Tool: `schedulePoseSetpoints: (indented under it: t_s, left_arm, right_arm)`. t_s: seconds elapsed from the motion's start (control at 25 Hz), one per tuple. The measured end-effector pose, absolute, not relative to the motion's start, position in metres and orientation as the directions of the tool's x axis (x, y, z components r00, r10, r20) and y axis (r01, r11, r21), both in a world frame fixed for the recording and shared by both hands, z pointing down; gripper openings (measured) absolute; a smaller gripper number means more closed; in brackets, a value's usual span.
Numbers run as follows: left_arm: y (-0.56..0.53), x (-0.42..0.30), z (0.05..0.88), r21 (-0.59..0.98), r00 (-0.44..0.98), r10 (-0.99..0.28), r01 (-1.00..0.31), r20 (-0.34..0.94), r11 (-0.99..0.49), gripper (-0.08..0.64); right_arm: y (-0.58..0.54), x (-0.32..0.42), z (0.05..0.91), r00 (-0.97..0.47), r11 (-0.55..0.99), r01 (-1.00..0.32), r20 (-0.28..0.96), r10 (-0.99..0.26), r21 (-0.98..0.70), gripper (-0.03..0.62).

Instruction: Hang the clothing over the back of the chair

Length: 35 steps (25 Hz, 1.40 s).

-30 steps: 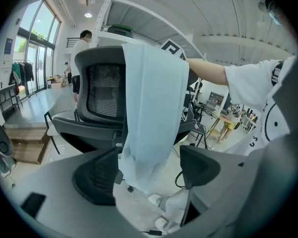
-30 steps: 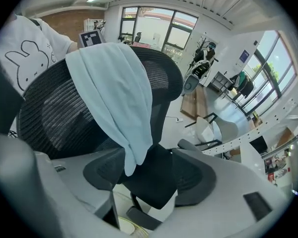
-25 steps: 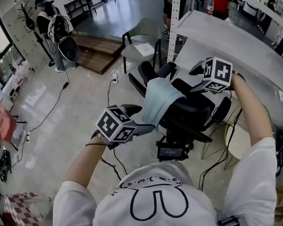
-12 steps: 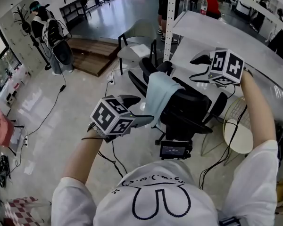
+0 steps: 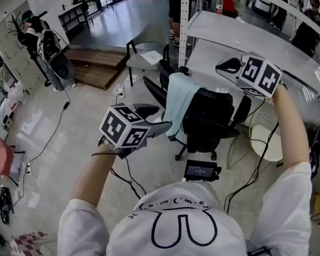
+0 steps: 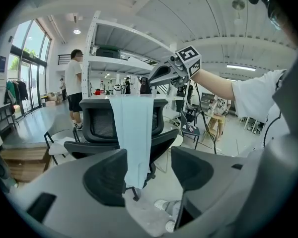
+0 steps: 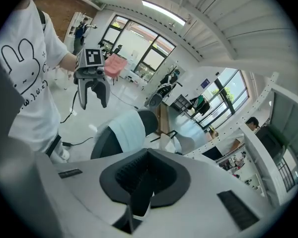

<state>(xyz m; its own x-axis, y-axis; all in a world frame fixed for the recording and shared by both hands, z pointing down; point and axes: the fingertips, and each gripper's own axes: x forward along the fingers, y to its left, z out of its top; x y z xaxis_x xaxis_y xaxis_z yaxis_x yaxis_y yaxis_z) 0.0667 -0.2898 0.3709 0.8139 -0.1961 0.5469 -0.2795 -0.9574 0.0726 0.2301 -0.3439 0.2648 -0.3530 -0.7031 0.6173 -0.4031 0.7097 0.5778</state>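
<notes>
A person seen from above holds a gripper in each hand over a black office chair (image 5: 210, 122) standing on a pale floor beside a white table (image 5: 229, 33). A light blue piece of clothing (image 5: 180, 106) lies folded over the top of the chair's back. One length hangs down the side nearer the left gripper and the rest lies over the top edge, so its own weight appears to keep it there.

The left gripper (image 5: 159, 120) is held just off the hanging cloth, apart from it. Its jaws are spread and have just been closing partway. Nothing is between them; the cloth shows only beyond the gap.

The right gripper (image 5: 224, 66) is raised above the far side of the chair, well clear of it. Its jaws are pressed together on nothing.

Neither gripper touches the clothing, which suggests the hanging is done and both hands are held clear so they do not drag the cloth off. The long hanging side could pull it down if nudged.
</notes>
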Motion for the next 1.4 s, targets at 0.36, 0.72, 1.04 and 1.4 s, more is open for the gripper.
schedulePoseSetpoints:
  t_s: [0.36,0.72,1.04,1.4]
  left_arm:
    - [-0.266,0.049,0.352,0.102,0.859,-0.202,-0.28,0.47,-0.955,0.161]
    - [-0.241,0.025,0.337,0.092,0.901,-0.238,-0.289,0.362,-0.953,0.02]
    - [-0.234,0.016,0.329,0.046,0.907,-0.313,-0.338,0.283,-0.94,0.02]
    - [-0.231,0.019,0.314,0.047,0.901,-0.4,-0.413,0.168,-0.91,0.02]
  right_arm:
    - [-0.302,0.207,0.247,-0.375,0.64,-0.523,0.523,-0.766,0.563,0.012]
    - [-0.251,0.154,0.245,-0.416,0.598,-0.613,0.432,-0.8,0.516,0.011]
    - [-0.234,0.134,0.259,-0.425,0.558,-0.68,0.364,-0.829,0.476,0.009]
    - [-0.216,0.13,0.271,-0.424,0.488,-0.786,0.243,-0.872,0.381,0.009]
